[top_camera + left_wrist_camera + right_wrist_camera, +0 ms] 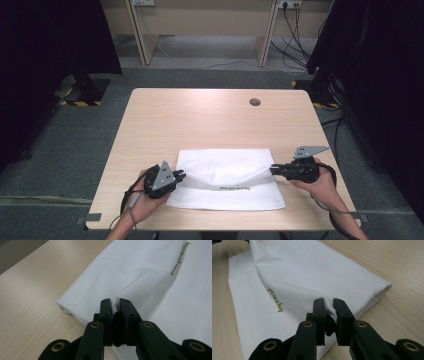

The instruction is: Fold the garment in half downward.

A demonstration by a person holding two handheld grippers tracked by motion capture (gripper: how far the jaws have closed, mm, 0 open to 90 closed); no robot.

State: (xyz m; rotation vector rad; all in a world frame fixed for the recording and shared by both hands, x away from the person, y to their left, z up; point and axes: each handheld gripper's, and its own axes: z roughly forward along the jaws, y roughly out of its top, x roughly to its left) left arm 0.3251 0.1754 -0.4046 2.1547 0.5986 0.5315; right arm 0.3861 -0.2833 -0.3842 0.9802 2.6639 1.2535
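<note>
Closest to the camera are my two hands at the near edge of the desk, each holding a gripper aimed inward at the white cloth lying between them. My left gripper has its fingers clamped on a pinch of the cloth's left edge; in the left gripper view a small ridge of white fabric stands up between the two black pads, and the fold of the cloth lies just to one side on the bare wood. My right gripper does the same on the opposite edge: its fingers are pressed together on a tuck of the fabric, which rises slightly off the desk where I hold it.

The cloth is folded into a rectangle and lies flat on the near half of the desk, its long sides running left to right. A line of small green lettering runs across its near part; the same print shows in the right gripper view, too small for me to read in full. Between my two grips the upper layer bows up into a shallow crease. A round dark grommet sits at the far side of the desk, well apart from the cloth.
</note>
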